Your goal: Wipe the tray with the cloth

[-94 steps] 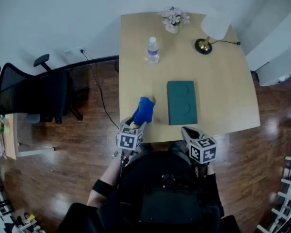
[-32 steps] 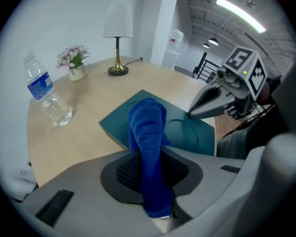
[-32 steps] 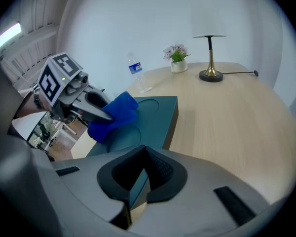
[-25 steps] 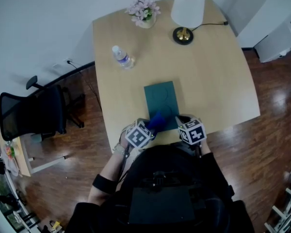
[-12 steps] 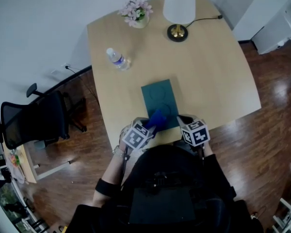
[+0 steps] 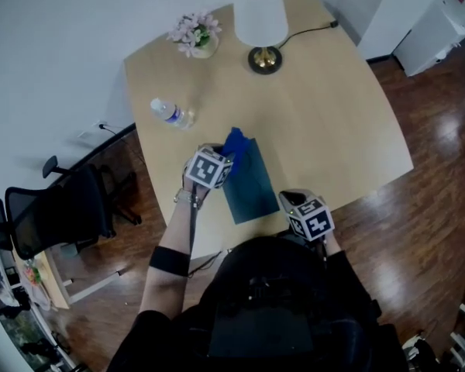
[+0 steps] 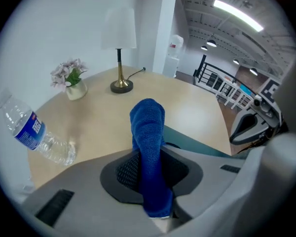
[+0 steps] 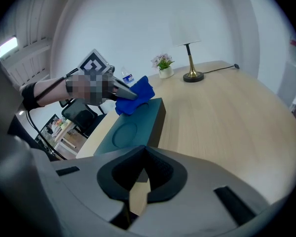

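A dark teal tray (image 6: 250,184) with round recesses lies near the table's front edge. My left gripper (image 6: 228,156) is shut on a blue cloth (image 6: 235,142), which rests over the tray's far left corner. In the left gripper view the cloth (image 7: 149,147) stands up between the jaws, with the tray's edge (image 7: 200,143) just beyond. The right gripper view shows the tray (image 8: 133,125), the cloth (image 8: 136,96) on its far end and the left gripper (image 8: 119,88). My right gripper (image 6: 289,199) sits shut and empty by the tray's near right corner.
A water bottle (image 6: 169,113) lies on its side left of the tray. A lamp (image 6: 261,29) with its cord and a pot of flowers (image 6: 194,33) stand at the table's far end. A black office chair (image 6: 54,208) is on the floor to the left.
My left gripper has carried the cloth from the tray's near end to its far left corner. The right gripper stays by the near edge.
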`<state>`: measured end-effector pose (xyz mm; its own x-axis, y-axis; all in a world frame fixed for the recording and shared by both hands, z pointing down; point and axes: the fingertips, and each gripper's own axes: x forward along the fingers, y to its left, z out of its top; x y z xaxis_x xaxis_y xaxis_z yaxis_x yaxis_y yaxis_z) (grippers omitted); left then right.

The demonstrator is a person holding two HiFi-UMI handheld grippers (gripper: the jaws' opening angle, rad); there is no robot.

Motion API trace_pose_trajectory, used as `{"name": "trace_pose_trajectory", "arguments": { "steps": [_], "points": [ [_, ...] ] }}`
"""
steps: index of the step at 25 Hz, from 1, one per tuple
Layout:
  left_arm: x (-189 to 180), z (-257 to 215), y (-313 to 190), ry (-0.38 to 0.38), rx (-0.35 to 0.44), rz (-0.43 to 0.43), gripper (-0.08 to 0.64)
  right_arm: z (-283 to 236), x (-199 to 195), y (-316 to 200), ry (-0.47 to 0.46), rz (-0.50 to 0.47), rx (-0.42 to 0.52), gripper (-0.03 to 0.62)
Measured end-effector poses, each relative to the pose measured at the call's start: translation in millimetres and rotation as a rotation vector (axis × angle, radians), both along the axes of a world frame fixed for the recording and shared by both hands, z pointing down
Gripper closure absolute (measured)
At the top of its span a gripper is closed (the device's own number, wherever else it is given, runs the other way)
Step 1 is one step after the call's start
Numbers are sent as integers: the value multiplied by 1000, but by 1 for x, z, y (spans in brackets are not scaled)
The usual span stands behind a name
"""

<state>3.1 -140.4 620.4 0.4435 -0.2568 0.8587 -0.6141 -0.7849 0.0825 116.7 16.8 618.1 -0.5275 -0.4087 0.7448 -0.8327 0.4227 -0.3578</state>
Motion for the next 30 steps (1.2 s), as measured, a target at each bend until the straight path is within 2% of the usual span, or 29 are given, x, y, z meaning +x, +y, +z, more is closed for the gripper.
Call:
{"name": "trace_pose_trajectory", "arguments": {
  "steps": [3, 8, 13, 20, 24, 30],
  "points": [
    [8, 18, 3, -22, -45, 26, 465, 1, 10, -1, -4, 10, -10, 584],
    [8, 20, 3, -4, -55, 3, 465, 2, 16, -6, -19, 21, -11, 584],
    [11, 19, 9, 0, -72, 30, 465, -1, 6, -9, -23, 5, 0, 584],
    [29, 10, 104, 72, -143, 128, 465, -2, 10, -1, -20, 49, 4, 584],
    [27, 17, 165, 58, -168, 195, 465, 2, 11, 8, -25, 84, -8, 584],
    [25, 24, 198, 89, -197, 179, 465, 7, 8, 20, -22, 98, -24, 584]
  ]
}}
